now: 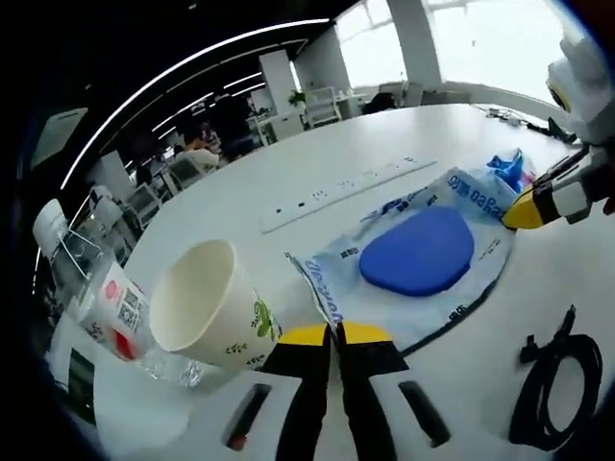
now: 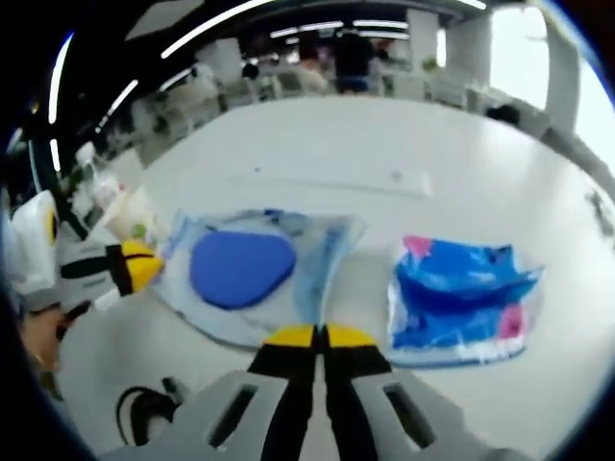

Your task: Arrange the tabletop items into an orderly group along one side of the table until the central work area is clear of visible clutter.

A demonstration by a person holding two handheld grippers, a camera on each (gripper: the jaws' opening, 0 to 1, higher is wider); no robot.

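Observation:
A clear printed plastic bag (image 1: 452, 197) with a blue oval pad (image 1: 418, 252) inside lies flat on the white table (image 1: 317, 158). My left gripper (image 1: 336, 332) has its jaws shut on the bag's near corner. From the right edge comes my right gripper (image 1: 525, 212), its yellow tip at the bag's opposite edge. In the right gripper view the same bag (image 2: 322, 235) and pad (image 2: 240, 267) lie straight ahead. There my right gripper (image 2: 320, 336) is shut on the bag's near edge, and my left gripper (image 2: 137, 267) pinches its left side.
A paper cup (image 1: 207, 303) lies on its side beside a clear plastic bottle (image 1: 115, 317). A blue and pink packet (image 2: 461, 298) rests right of the bag. A coiled black cable (image 1: 557, 384) lies near me. A long white power strip (image 1: 346, 190) runs behind the bag.

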